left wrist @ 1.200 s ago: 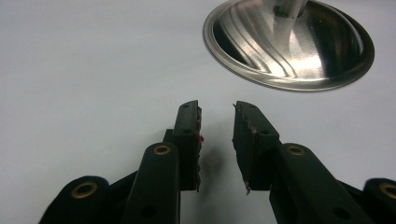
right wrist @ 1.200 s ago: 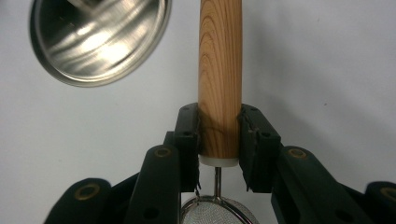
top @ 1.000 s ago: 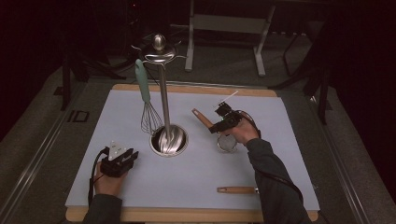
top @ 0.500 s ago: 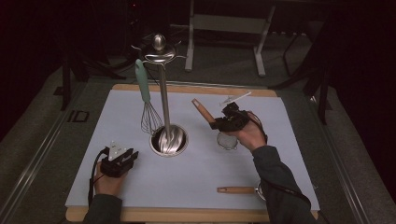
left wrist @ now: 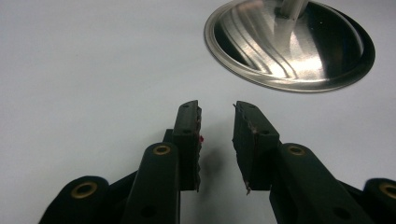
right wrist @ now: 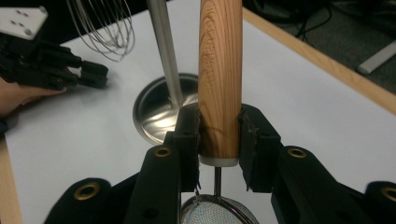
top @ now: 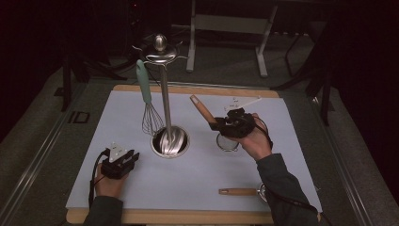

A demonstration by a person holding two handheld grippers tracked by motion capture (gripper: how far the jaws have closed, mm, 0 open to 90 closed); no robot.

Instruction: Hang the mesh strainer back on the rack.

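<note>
Strainer handle [right wrist: 220, 79] clamped between right tool [right wrist: 218, 140] jaws, mesh below

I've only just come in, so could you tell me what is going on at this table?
A person is working with two handheld grippers. The right gripper is clamped on the wooden handle of a small mesh strainer, holding it above the mat near the utensil stand, where a whisk hangs. The left gripper rests open on the mat. Another wooden-handled utensil lies near the front edge.
</note>
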